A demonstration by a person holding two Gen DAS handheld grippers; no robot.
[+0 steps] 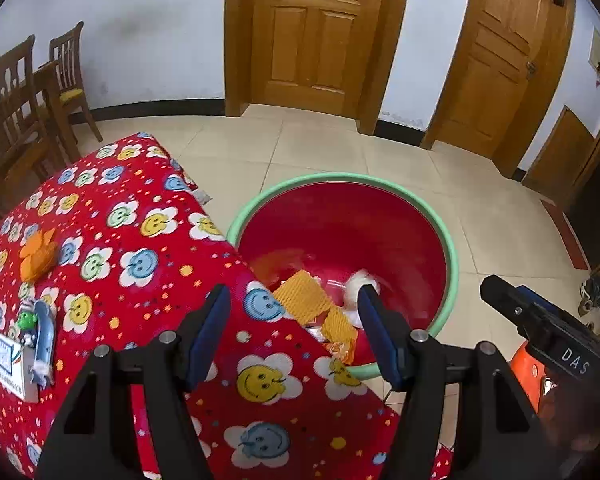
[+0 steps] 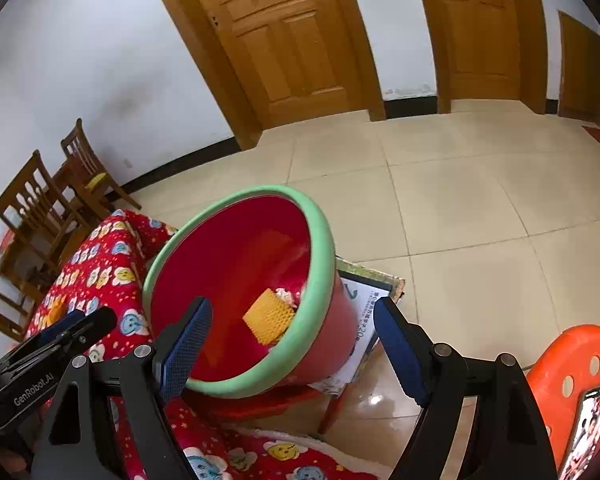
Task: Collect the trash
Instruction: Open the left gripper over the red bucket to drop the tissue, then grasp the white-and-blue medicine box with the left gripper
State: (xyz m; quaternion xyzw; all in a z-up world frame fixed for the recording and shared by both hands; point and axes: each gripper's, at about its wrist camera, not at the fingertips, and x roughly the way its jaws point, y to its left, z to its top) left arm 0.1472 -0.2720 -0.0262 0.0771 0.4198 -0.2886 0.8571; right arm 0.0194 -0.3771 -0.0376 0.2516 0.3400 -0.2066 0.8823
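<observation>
On the far left of the left wrist view, a small green toy figure (image 1: pixel 29 322) and a white printed card (image 1: pixel 8 362) lie on the red smiley-flower cloth (image 1: pixel 112 240), partly cut off by the fisheye edge; the card's print is too small to read. An orange crumpled scrap (image 1: pixel 38 254) sits on the cloth, well left of the jaws. The left gripper (image 1: pixel 294 312) is released, with nothing between its blue pads. Beyond it, the red bucket with green rim (image 1: pixel 450 248) holds yellow mesh foam (image 1: pixel 304 296) and a blurred white wad (image 1: pixel 360 284); the table edge hides the bucket's near side. In the right wrist view, the right gripper (image 2: pixel 294 332) gapes empty over the bucket's rim.
</observation>
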